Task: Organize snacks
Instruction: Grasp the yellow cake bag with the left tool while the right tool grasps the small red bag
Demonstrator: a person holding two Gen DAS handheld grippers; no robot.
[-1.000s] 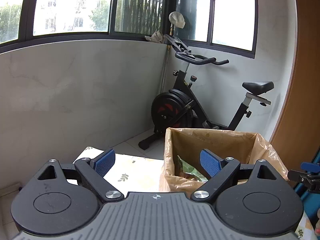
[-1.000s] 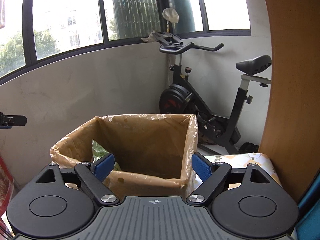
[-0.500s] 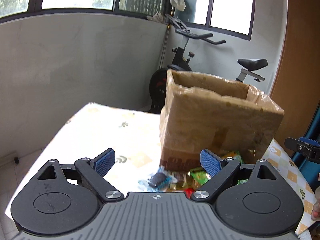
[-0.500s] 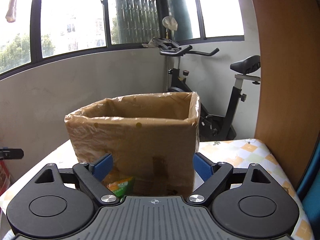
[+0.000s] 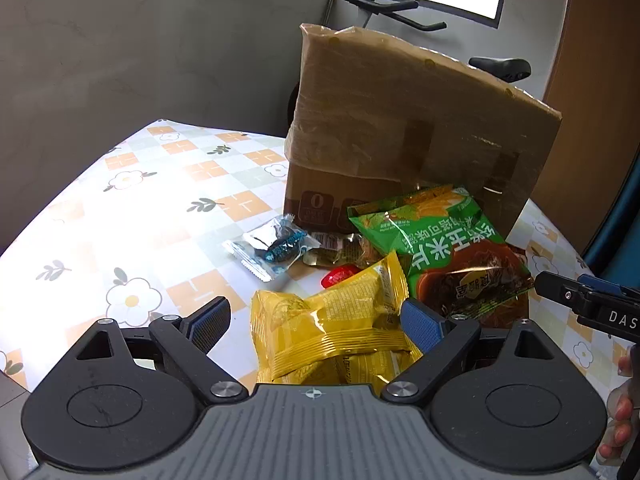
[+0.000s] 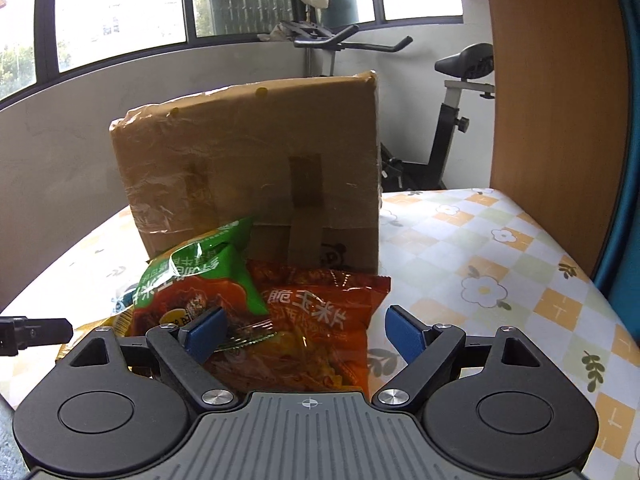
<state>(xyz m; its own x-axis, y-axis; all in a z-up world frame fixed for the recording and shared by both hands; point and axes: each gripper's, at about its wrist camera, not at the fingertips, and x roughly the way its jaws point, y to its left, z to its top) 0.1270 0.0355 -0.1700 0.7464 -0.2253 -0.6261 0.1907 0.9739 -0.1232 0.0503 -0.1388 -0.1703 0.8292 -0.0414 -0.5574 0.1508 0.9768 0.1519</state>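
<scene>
Worktop cloth: white ground, orange and pale green checks, white flowers with yellow centres, grey-green leaf sprigs. Cardboard box: brown, glossy clear tape, darker brown tape strips. Yellow packet: bright yellow, darker stripes. Green bag: green, white lettering, red-brown picture panel. Orange-red bag: white lettering. Small wrapper: clear, blue print. Red candy. Left tongs and right tongs: black arms, blue pads. Exercise bike: black, white post.

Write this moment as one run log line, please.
left claw: open, over yellow bag | right claw: open, over orange bag | box: upright behind snacks | nothing held
</scene>
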